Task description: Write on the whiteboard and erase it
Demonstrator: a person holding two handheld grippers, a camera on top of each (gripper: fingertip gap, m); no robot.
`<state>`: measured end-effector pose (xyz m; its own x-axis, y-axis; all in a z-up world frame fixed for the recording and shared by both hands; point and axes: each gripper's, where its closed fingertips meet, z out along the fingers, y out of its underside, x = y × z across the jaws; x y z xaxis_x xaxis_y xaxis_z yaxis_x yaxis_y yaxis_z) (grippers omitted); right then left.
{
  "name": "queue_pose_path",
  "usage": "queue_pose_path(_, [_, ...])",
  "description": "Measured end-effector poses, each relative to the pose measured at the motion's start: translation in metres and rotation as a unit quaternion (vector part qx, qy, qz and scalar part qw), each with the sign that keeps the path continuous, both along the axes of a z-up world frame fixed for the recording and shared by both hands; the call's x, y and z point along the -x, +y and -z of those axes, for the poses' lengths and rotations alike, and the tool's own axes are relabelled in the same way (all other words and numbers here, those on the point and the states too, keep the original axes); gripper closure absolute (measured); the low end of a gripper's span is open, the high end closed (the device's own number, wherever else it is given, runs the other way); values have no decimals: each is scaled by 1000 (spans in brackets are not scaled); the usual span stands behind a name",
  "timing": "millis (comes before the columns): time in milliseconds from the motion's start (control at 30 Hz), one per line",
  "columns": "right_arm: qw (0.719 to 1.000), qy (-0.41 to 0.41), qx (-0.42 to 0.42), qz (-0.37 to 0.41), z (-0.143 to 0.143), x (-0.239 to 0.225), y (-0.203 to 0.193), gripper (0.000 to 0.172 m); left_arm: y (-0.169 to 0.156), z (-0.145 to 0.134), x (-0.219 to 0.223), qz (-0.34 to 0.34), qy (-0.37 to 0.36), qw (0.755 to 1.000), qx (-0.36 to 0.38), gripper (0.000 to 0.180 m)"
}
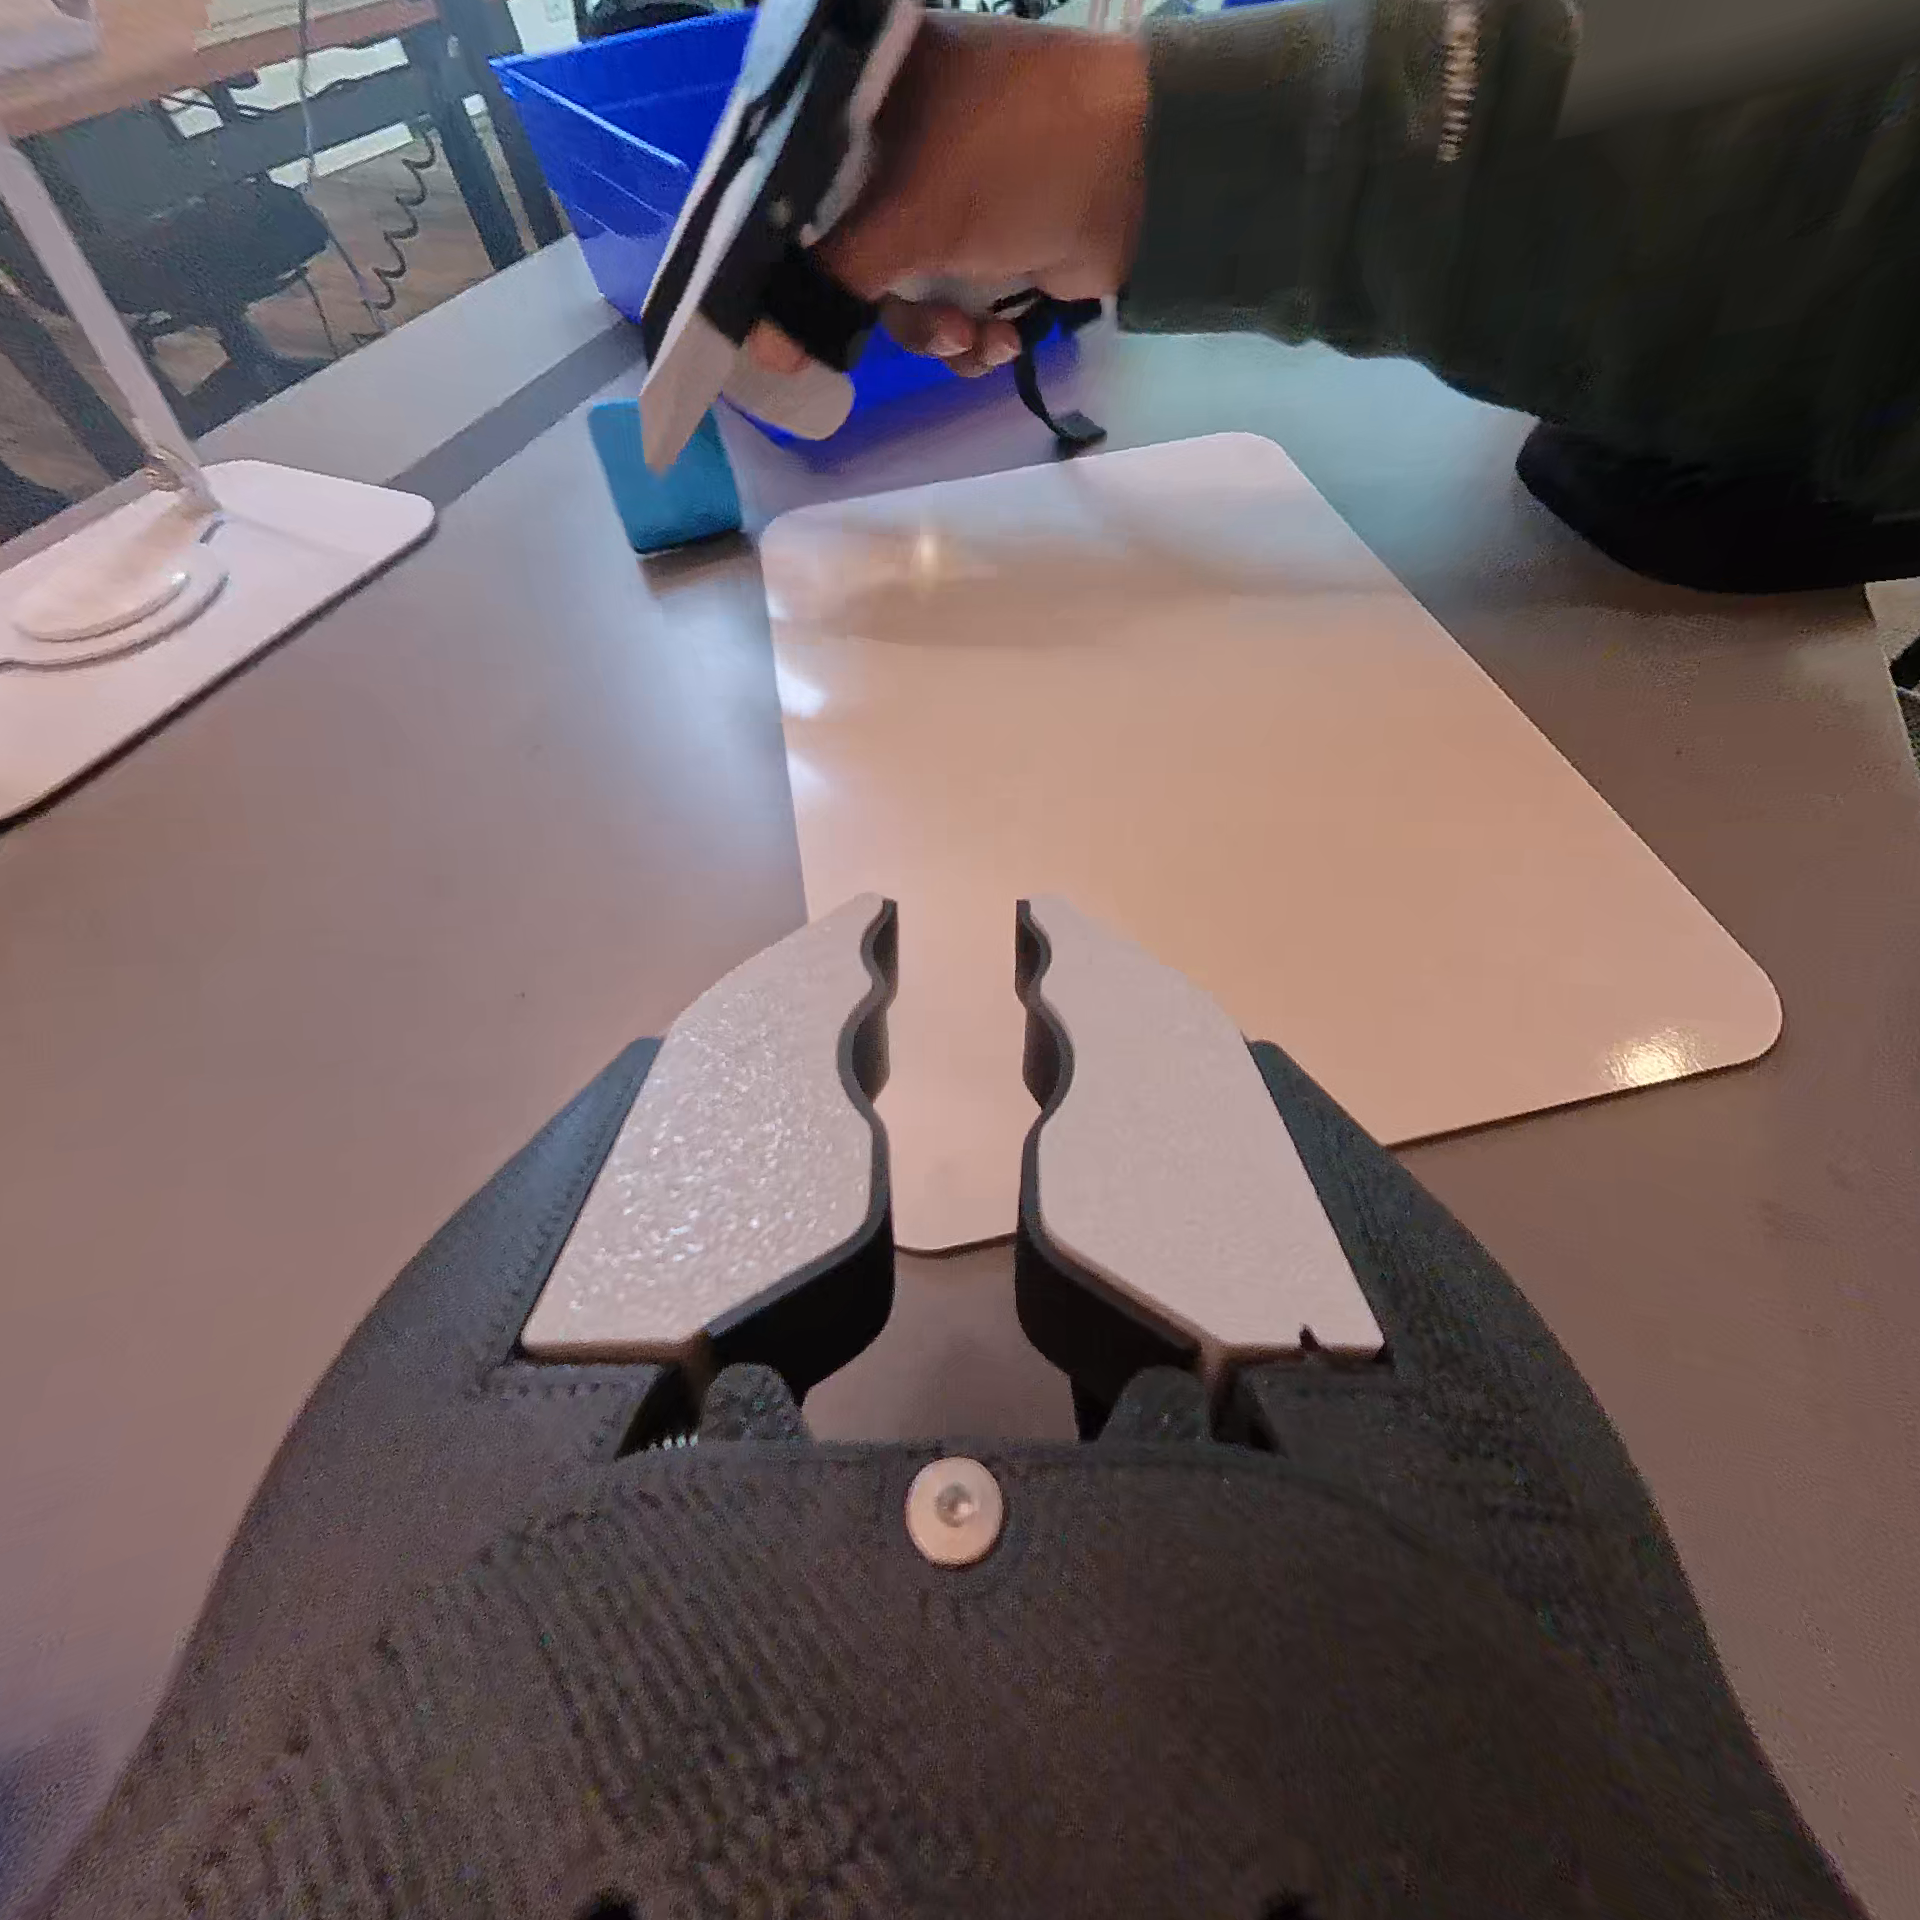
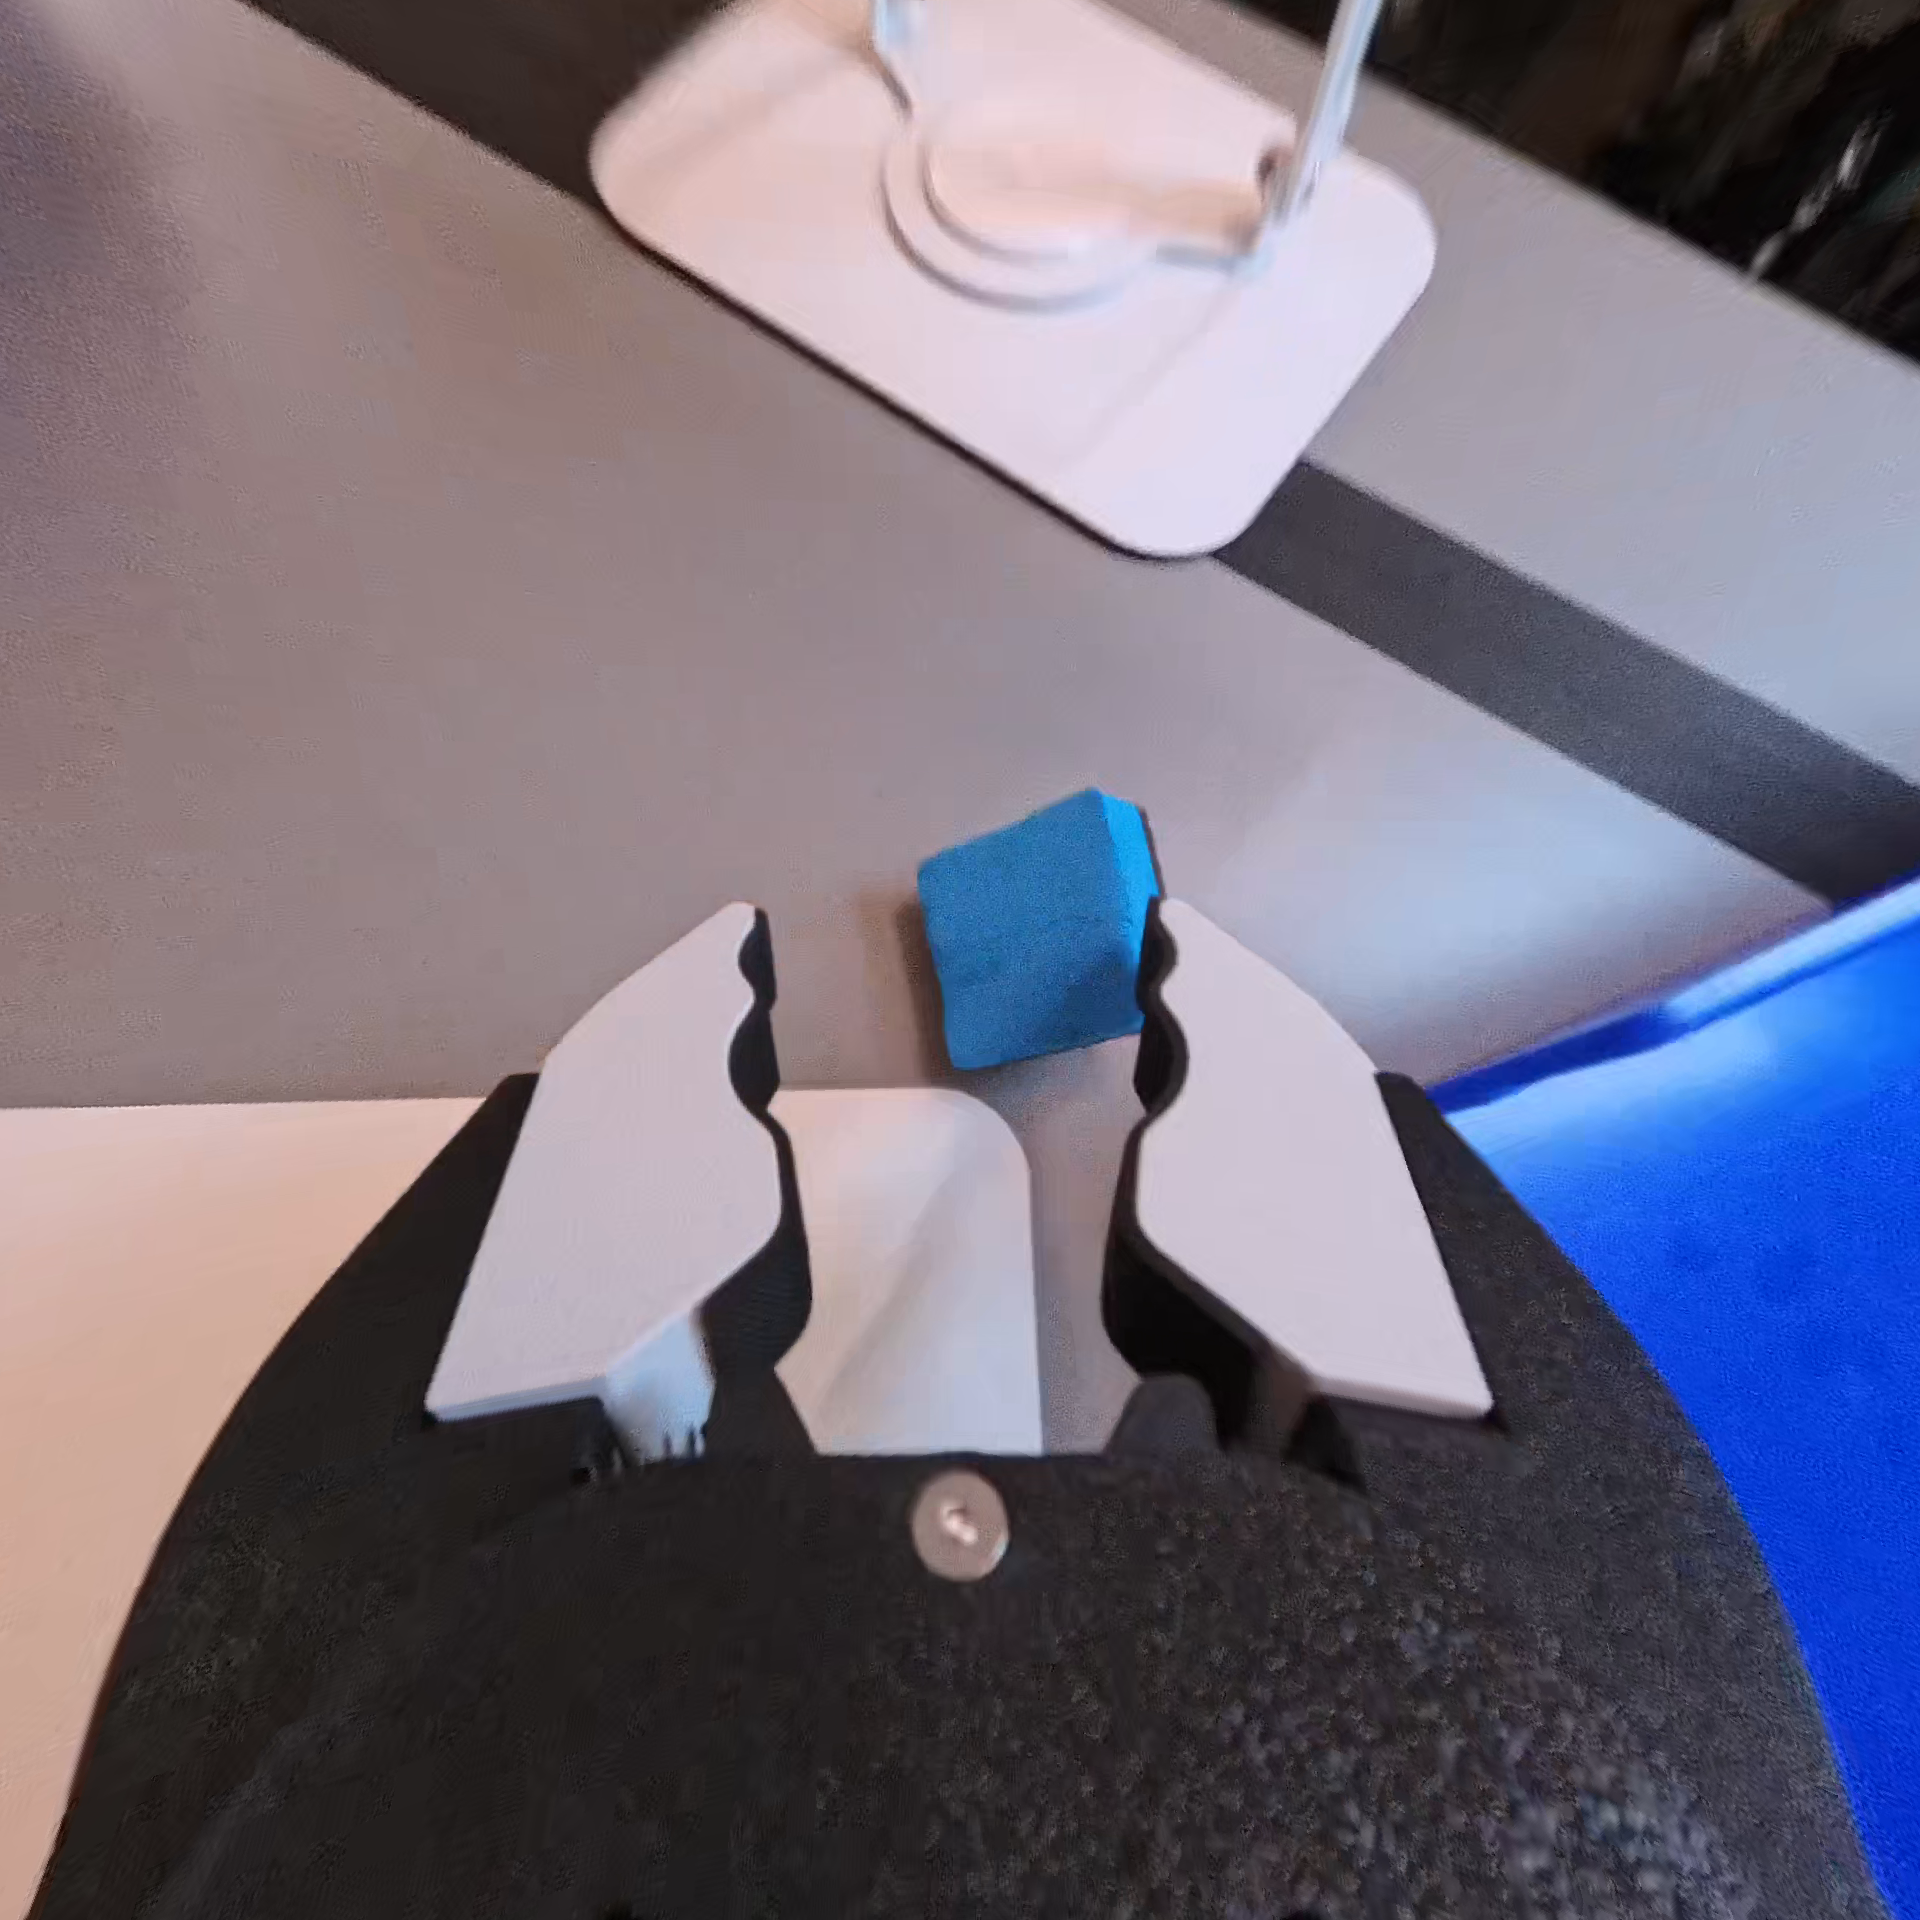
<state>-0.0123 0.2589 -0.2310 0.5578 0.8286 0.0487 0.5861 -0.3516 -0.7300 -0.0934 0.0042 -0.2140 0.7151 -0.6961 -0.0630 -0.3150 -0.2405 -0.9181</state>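
With eraser point(image 2: 1029, 935) lying between spread right tongs point(image 2: 961, 914), offset toward right pad point(image 2: 1162, 961): shift right, then close. Left tongs point(image 1: 956, 914) parted, empty.

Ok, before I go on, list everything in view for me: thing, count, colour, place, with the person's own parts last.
whiteboard: one, white, blank, flat on the table ahead of the left gripper.
eraser: one, blue foam block, on the table just past the whiteboard's far corner.
bin: one, blue, on the table behind the eraser.
stand base: one, white, on the table to the far left.
table: one, grey-brown.
left gripper: jaws apart, nothing between them.
right gripper: jaws wide open over the eraser, not clamped on it.
hand: one, on the right gripper, dark green sleeve.
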Motion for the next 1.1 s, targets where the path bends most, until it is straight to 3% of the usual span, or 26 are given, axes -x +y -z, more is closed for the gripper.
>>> queue_pose_path(100, [991, 106, -71, -33, -46, -5, -29, 102, 6, -15, 17, -31, -11, 999, -20, 157])
queue_pose_path(200, [977, 154, -131, -61, -72, -25, -63, 101, 15, -40, 55, -90, -25, 994, -50, 156])
queue_pose_path(367, [965, 172, -169, -103, -77, -66, -112, 102, 27, -79, 170, -257, -25, 964, -68, 152])
queue_pose_path(500, [946, 198, -236, -103, -87, -91, -125, 108, 31, -82, 251, -366, -33, 929, -32, 150])
queue_pose_path(567, [937, 216, -257, -94, -87, -97, -123, 109, 35, -67, 289, -424, 3, 906, 9, 145])
queue_pose_path(700, [939, 241, -229, -90, -76, -96, -118, 111, 31, -12, 352, -507, 103, 841, 158, 135])
queue_pose_path(900, [945, 223, -208, -115, -55, -88, -123, 113, 10, 55, 388, -524, 132, 748, 386, 124])
queue_pose_path(933, [945, 220, -209, -123, -54, -86, -126, 113, 7, 62, 387, -517, 119, 739, 415, 125])
queue_pose_path(1000, [942, 216, -219, -134, -56, -85, -130, 114, 9, 65, 374, -483, 84, 748, 447, 151])
queue_pose_path(1100, [939, 211, -231, -144, -57, -85, -135, 117, 7, 62, 371, -446, 134, 759, 456, 159])
